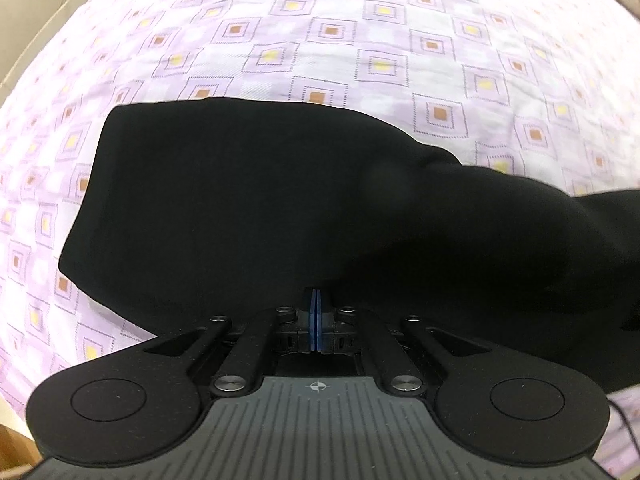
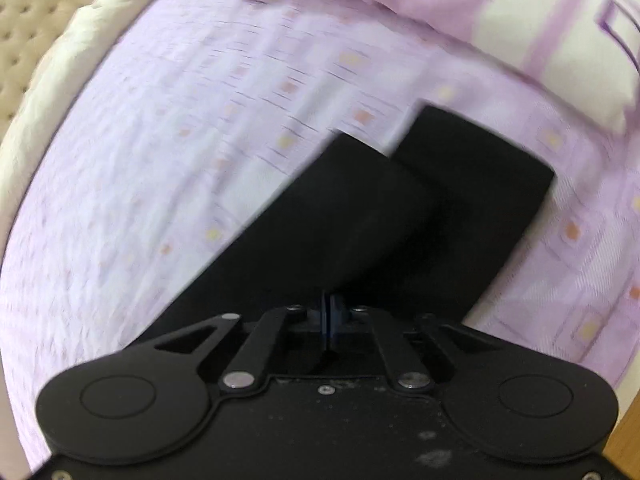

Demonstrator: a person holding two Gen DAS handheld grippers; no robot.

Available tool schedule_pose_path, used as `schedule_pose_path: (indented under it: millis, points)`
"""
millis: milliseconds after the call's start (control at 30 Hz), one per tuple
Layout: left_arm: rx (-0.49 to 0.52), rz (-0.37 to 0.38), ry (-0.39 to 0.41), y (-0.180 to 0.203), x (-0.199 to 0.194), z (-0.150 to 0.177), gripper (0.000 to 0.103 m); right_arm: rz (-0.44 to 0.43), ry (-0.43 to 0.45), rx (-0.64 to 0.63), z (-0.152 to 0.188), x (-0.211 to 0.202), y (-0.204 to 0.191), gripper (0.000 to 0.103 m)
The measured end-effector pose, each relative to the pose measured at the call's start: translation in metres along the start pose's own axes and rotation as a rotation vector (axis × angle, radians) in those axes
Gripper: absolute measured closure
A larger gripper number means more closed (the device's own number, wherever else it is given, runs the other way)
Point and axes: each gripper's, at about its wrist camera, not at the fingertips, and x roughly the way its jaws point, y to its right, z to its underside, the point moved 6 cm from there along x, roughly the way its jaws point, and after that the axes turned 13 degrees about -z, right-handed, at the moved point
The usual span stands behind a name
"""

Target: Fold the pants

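Black pants (image 1: 248,200) lie on a lilac bed sheet (image 1: 360,40) printed with squares. In the left wrist view the cloth spreads wide ahead and trails off to the right. My left gripper (image 1: 316,300) is shut, its blue pads pinched on the near edge of the pants. In the right wrist view the pants (image 2: 360,220) show as two legs, one laid partly over the other, running away to the upper right. My right gripper (image 2: 329,308) is shut on the near edge of the pants. The right view is motion-blurred.
A lilac and white pillow (image 2: 540,32) lies at the far right of the bed. A beige tufted headboard (image 2: 20,40) and a cream mattress edge (image 2: 64,80) are at the left. A beige wall or board (image 1: 36,12) borders the bed's far left.
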Motion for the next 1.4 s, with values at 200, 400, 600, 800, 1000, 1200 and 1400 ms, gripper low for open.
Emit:
schedule_pose_path:
  millis: [200,400,600,800,1000,1200,1400]
  points:
    - [-0.007,0.037,-0.007,-0.014,0.0,-0.005,0.103,0.039,0.091,-0.302,-0.016,-0.066,-0.033,0.101]
    - [-0.002,0.05,-0.004,-0.02,0.001,-0.008,0.102,0.181,-0.01,-0.338,-0.014,-0.049,0.008,0.101]
    - [0.01,0.017,0.003,-0.017,-0.016,-0.014,0.102,0.255,-0.077,-0.372,-0.006,-0.029,0.014,0.08]
    - [0.011,0.085,0.078,0.01,-0.054,-0.004,0.102,0.277,0.03,-0.414,-0.012,-0.058,-0.007,0.054]
    - [0.105,0.171,0.084,0.044,-0.072,0.008,0.102,-0.061,-0.058,-0.601,0.017,-0.048,-0.104,0.04]
    - [0.144,0.176,0.035,0.061,-0.046,0.013,0.101,-0.406,-0.373,-0.799,0.098,0.005,-0.222,0.025]
    - [0.164,0.229,0.043,0.059,-0.037,0.012,0.102,-0.464,-0.515,-1.003,0.159,0.054,-0.297,0.024]
